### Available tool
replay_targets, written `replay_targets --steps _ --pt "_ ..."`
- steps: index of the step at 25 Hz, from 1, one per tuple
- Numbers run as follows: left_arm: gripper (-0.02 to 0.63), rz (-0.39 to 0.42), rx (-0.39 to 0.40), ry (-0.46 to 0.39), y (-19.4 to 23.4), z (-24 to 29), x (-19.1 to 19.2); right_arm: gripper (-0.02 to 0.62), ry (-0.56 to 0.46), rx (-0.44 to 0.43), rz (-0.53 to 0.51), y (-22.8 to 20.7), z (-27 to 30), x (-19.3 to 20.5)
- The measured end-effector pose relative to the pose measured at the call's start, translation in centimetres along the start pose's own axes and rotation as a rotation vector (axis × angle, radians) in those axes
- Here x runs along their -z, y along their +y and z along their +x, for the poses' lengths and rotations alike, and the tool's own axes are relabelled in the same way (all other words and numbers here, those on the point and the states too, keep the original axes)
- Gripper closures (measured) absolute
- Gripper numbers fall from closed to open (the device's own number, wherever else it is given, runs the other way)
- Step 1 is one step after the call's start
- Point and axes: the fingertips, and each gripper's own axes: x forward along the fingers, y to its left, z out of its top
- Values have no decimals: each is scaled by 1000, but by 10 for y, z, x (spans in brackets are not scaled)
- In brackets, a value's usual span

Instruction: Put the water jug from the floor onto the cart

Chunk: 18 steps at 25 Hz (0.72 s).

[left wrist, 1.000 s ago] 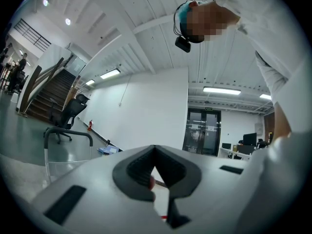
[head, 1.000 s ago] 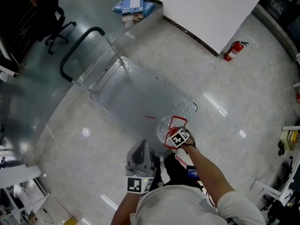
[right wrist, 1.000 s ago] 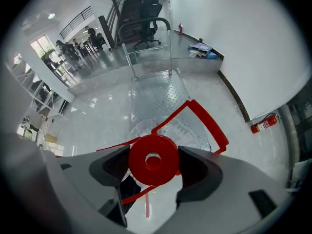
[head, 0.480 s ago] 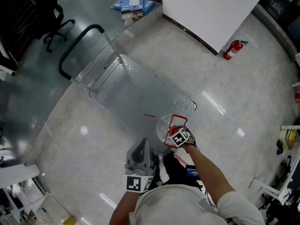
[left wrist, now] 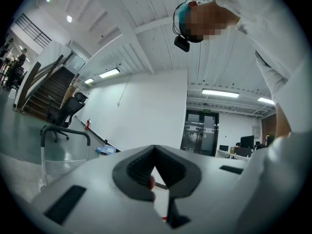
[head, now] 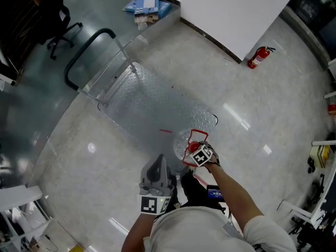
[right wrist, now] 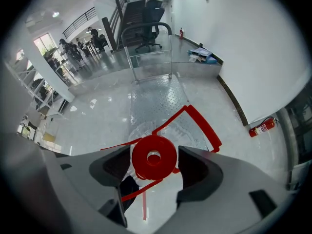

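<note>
With the right gripper's (right wrist: 155,167) fingers clamped on the red cap (right wrist: 155,156) of the jug (head: 181,140), which seems to hang just over the cart's (head: 152,101) near corner, carry it further over the deck and lower it upright, with the closed, empty left gripper (left wrist: 155,172) clear

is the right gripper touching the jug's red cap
Touching. The right gripper view shows the red cap wedged between both jaws of the right gripper, no gap either side.

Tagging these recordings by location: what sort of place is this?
Probably an office building's open lobby: a staircase rises behind a wheeled office chair, and a fire extinguisher stands on the polished floor beside a white wall.
</note>
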Motion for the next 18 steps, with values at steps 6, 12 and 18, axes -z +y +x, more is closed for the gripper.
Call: replay_targets --steps 6,12,18 --pt "607 -4 14 -16 -3 1 -3 291 -77 -9 42 0 -30 -18" --pt "607 -8 32 -41 -5 0 -14 390 -201 37 123 -8 -78 -38" --pt "607 47 71 -53 -17 -3 -26 580 -350 171 190 -22 -136 -51"
